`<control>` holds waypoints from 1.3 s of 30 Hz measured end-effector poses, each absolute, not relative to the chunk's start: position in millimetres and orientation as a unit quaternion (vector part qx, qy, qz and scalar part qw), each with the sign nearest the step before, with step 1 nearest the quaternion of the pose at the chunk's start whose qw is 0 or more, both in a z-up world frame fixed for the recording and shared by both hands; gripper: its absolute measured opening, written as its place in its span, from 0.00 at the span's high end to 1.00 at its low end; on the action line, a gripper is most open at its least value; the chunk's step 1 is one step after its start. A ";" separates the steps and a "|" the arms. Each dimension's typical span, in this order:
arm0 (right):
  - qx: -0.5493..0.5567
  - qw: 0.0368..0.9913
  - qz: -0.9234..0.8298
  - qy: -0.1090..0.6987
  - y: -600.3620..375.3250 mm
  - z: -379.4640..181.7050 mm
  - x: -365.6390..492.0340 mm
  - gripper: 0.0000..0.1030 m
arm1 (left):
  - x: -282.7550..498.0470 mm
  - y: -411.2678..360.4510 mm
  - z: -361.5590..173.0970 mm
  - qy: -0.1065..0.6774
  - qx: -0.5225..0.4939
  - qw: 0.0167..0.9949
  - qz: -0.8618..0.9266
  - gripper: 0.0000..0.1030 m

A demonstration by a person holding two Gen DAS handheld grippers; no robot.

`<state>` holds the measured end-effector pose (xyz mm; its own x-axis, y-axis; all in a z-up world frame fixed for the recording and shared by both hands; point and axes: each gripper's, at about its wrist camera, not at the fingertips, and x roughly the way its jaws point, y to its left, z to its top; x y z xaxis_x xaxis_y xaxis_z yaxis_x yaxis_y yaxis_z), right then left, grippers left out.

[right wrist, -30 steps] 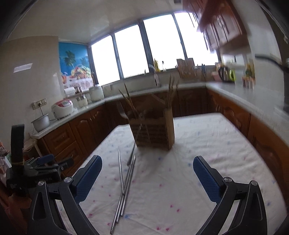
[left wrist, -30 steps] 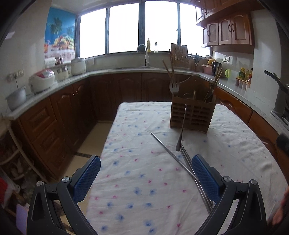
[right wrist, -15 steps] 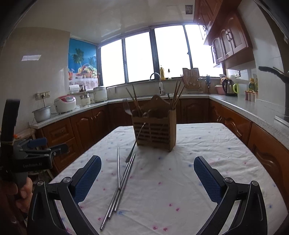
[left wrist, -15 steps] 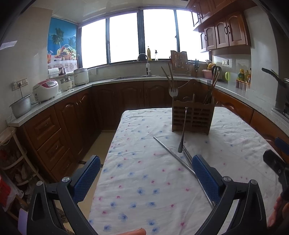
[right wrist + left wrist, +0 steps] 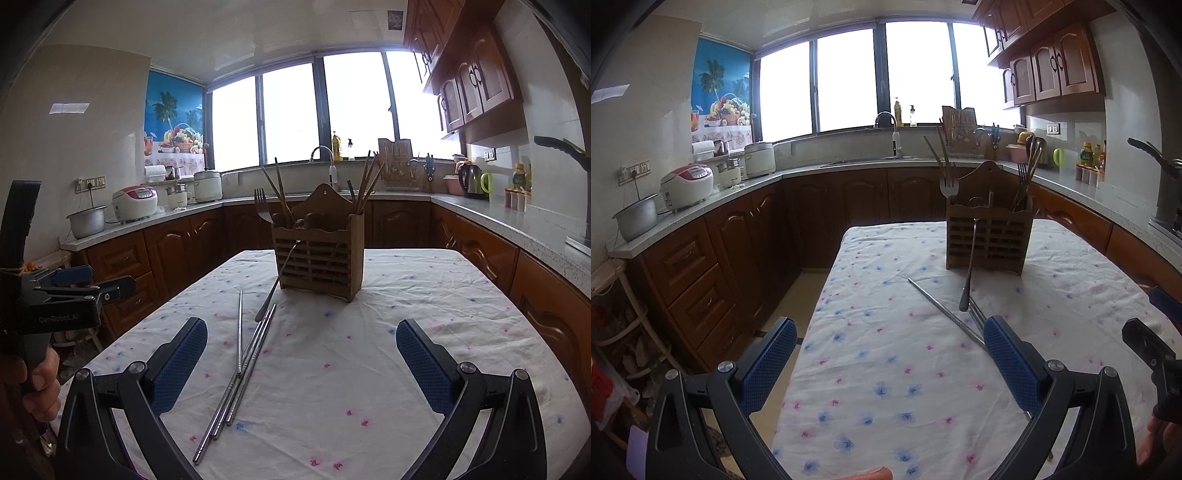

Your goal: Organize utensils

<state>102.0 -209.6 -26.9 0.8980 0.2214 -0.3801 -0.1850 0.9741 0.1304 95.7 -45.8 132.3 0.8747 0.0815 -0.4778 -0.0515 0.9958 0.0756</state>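
Both hand-held grippers wide open, empty, above the surface (image 5: 406,295).

Floral cloth covers the surface. Wooden utensil holder (image 5: 319,254) upright near far end, with forks and chopsticks standing in it. Left hand-held gripper (image 5: 890,362) at the near left edge, jaws spread, nothing between them; also visible at far left in right view, held by a hand (image 5: 38,384). Right hand-held gripper (image 5: 301,363) the same, spread and holding nothing. Metal chopsticks (image 5: 240,373) flat on cloth in front of holder. Spoon (image 5: 277,282) leaning against holder front, handle tip on cloth, just beside chopstick ends.
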 end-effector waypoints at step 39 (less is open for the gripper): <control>0.050 0.976 0.092 0.192 -218.5 -21.0 98.2 0.00 | 87.3 -54.8 129.0 0.245 0.032 0.969 0.028 0.01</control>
